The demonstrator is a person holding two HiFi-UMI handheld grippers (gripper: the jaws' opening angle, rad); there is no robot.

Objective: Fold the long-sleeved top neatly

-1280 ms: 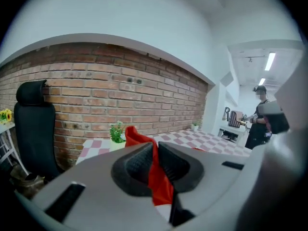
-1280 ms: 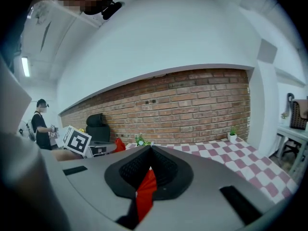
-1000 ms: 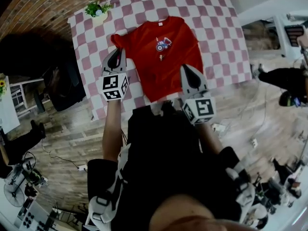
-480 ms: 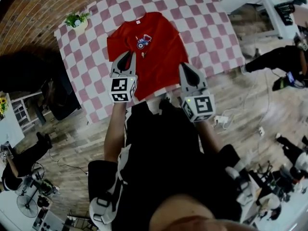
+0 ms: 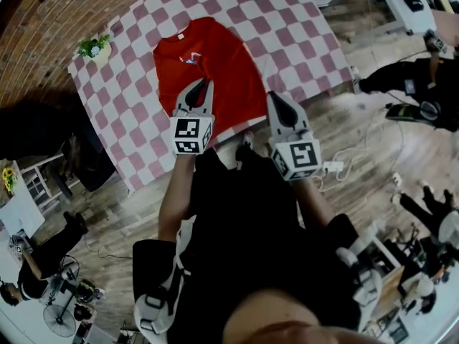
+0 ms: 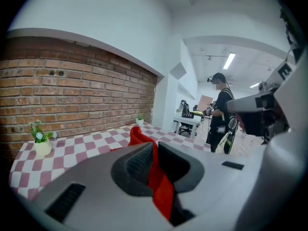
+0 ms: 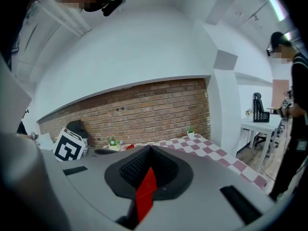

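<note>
Since a second ago, the red long-sleeved top [image 5: 219,67] has grown narrower: its left side has been carried inward over the chest. It lies on a pink and white checked table [image 5: 294,27], neck away from the person and hem at the near edge.

The left gripper [image 5: 201,88] now hangs over the body of the top, no longer out by the sleeve. Its jaws are nearly together, pinching a strip of red cloth. The right gripper [image 5: 278,99] sits by the hem's right corner, jaws pressed tight on a thin fold of the same cloth.

A small potted plant [image 5: 93,46] stands at the table's far left corner, and a brick wall runs behind.

To fold well, I judge both pinches should hold firm and travel together. That keeps the crease straight from shoulder to hem, and they should let go only once the cloth lies flat
</note>
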